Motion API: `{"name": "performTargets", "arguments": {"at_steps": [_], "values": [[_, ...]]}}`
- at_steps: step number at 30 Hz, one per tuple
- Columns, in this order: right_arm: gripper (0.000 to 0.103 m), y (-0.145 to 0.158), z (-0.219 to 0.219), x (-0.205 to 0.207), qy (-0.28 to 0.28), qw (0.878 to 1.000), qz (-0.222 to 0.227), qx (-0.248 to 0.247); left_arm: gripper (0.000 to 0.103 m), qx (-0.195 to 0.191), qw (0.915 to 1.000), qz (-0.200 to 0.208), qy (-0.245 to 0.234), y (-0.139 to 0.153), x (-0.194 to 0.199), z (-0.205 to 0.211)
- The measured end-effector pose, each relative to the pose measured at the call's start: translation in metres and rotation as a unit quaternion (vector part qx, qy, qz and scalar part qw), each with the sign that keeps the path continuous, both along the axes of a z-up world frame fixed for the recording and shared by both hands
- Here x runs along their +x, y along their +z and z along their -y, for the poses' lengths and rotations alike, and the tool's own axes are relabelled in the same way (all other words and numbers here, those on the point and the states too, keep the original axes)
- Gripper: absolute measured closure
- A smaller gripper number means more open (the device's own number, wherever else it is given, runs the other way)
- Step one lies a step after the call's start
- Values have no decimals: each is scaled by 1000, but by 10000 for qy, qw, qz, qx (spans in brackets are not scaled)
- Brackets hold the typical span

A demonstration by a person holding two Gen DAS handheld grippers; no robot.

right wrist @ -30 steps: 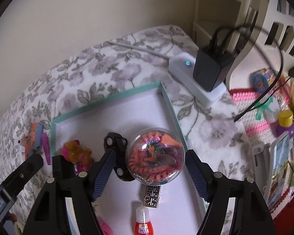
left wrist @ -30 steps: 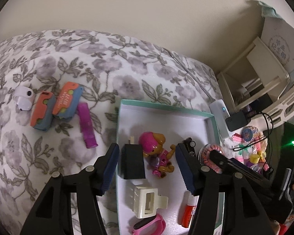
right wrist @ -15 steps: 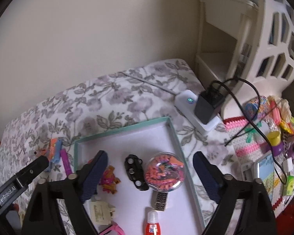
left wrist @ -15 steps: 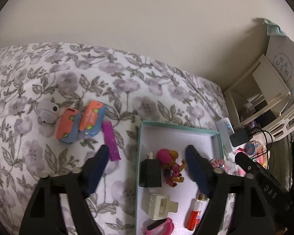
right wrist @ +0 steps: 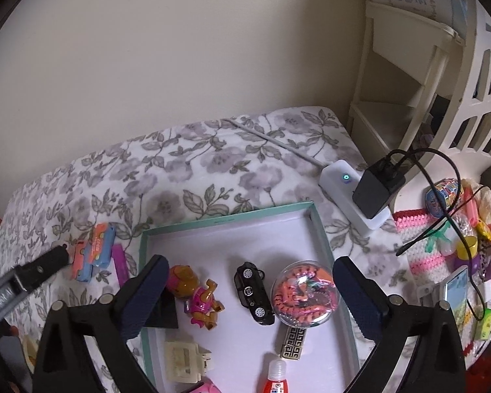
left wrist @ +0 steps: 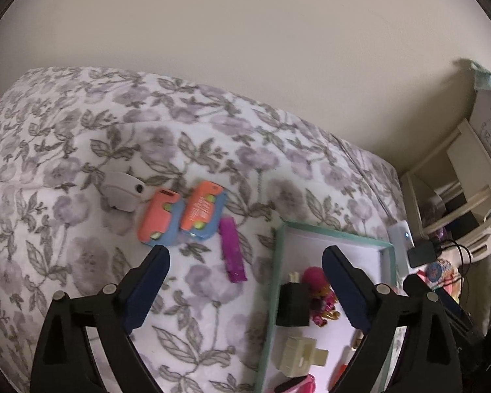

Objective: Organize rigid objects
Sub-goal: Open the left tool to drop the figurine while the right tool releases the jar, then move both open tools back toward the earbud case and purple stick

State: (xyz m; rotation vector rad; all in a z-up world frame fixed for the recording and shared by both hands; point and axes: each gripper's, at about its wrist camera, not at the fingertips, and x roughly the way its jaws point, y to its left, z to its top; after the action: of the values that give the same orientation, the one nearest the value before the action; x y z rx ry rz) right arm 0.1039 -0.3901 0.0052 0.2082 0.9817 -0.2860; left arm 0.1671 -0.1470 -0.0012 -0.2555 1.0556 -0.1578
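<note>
Both my tongs have just been opening and stand wide and empty, left gripper above the floral blanket, right gripper over the tray.

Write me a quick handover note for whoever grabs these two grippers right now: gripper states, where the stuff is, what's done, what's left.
Left gripper: open, holding nothing; its jaws have just been opening.
Right gripper: open, holding nothing; also just opened.
In the tray: black charger, pink toy figure, toy car, clear ball, cream clip, patterned block, red bottle.
Left on the blanket: two orange-and-blue toys, purple stick, white gadget. Likely pick those up next.
</note>
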Motion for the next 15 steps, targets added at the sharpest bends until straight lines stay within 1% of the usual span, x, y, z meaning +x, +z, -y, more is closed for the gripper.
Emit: {"name": "performTargets", "arguments": {"at_steps": [2,6,11,15], "values": [[1,0,-3,1,5,10000,6,-21,8,8,10000,32,85,1,2,-8],[0,-3,-10,5,36,10000,-24,-18,8,-89,9997,-28,245,-1,7,-25],[0,-10,-23,11,174,9996,-186,-132,8,39,9987,48,498,2,11,-52],[0,-11,-33,13,278,9994,-165,-124,8,169,9977,119,653,5,15,-71]]}}
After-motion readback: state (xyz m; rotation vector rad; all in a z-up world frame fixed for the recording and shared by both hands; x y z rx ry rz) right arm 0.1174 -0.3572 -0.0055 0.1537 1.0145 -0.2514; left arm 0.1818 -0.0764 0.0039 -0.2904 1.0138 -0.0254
